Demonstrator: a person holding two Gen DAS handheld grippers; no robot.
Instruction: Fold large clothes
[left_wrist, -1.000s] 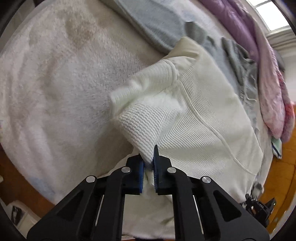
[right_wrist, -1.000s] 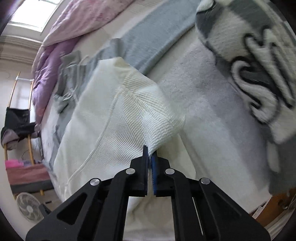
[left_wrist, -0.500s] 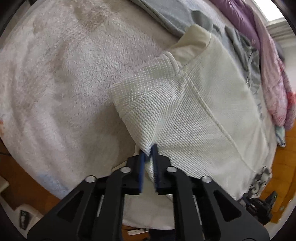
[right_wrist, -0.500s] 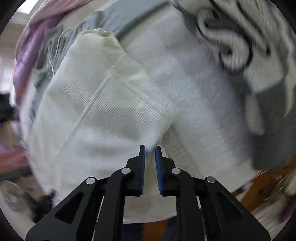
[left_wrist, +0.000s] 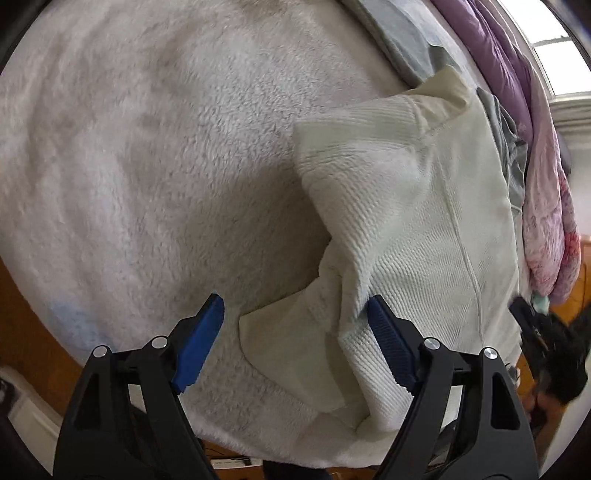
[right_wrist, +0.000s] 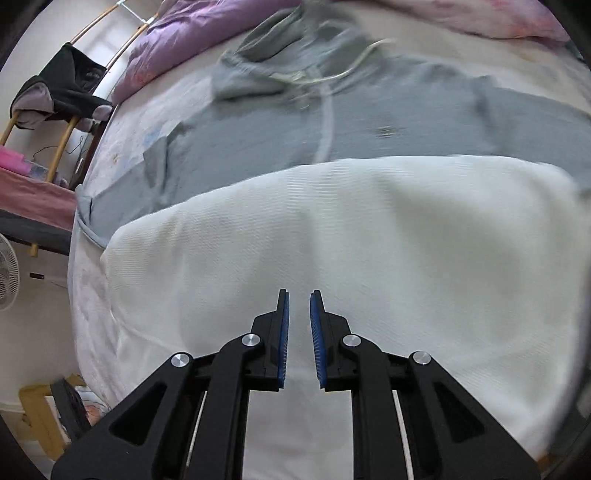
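Bed (left_wrist: 140, 155) with fleece blanket: cream knit sweater (left_wrist: 424, 229), soft and limp, lies at three o'clock. Left gripper (left_wrist: 295, 321) fingers opening, right gripper (right_wrist: 298, 328) fingers slightly apart, empty. Pinch seams.

One cream knit sweater (left_wrist: 424, 221), one grey hoodie (right_wrist: 369, 122), one purple duvet (right_wrist: 192, 33), one fan (right_wrist: 5, 277)
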